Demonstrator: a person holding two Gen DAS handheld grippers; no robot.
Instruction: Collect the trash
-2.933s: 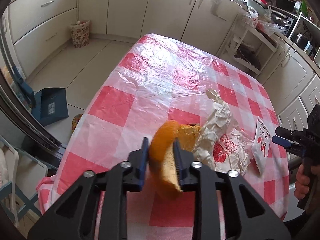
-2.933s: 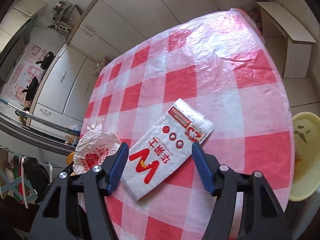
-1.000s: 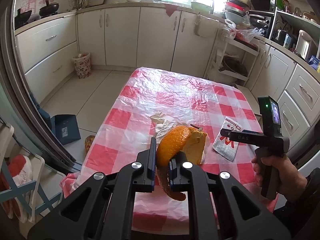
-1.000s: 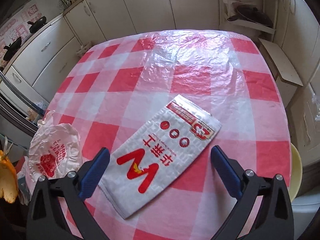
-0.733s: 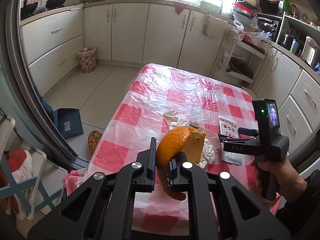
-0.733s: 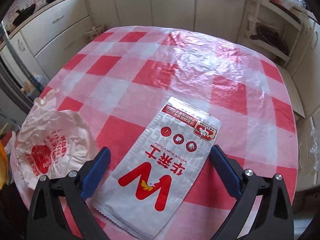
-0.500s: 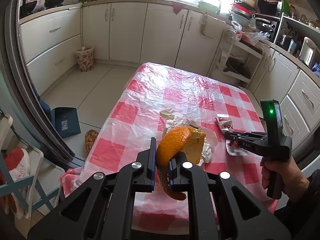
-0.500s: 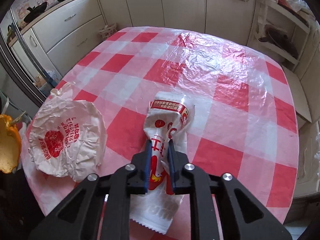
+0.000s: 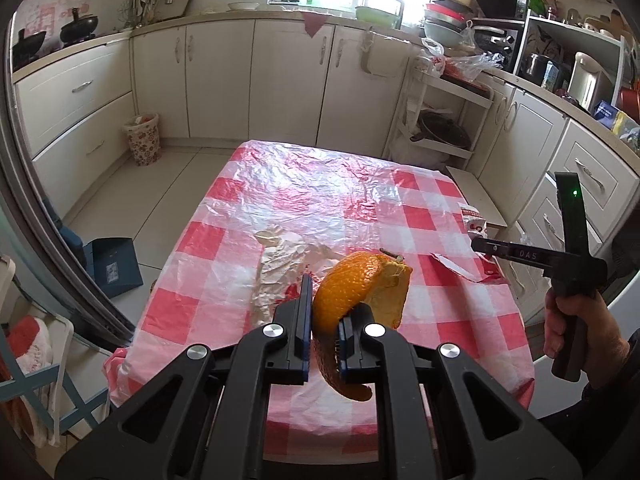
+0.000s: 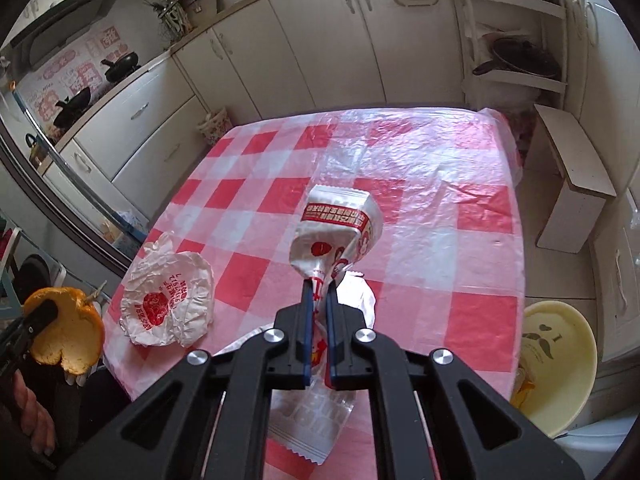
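Observation:
My left gripper is shut on an orange peel and holds it above the near edge of the table. The peel also shows at the left of the right wrist view. My right gripper is shut on a white and red snack wrapper, lifted off the table and crumpled at the grip. A crumpled white paper wrapper with a red logo lies on the table's near left; it also shows in the left wrist view.
The table has a red and white checked cloth under clear plastic. A yellow bin stands on the floor right of the table. A small patterned bin stands by the far cabinets. A white step stool stands at the right.
My right gripper has shut on the snack wrapper and lifted it off the table, crumpling it. My left gripper still holds the orange peel and has drawn back a little.

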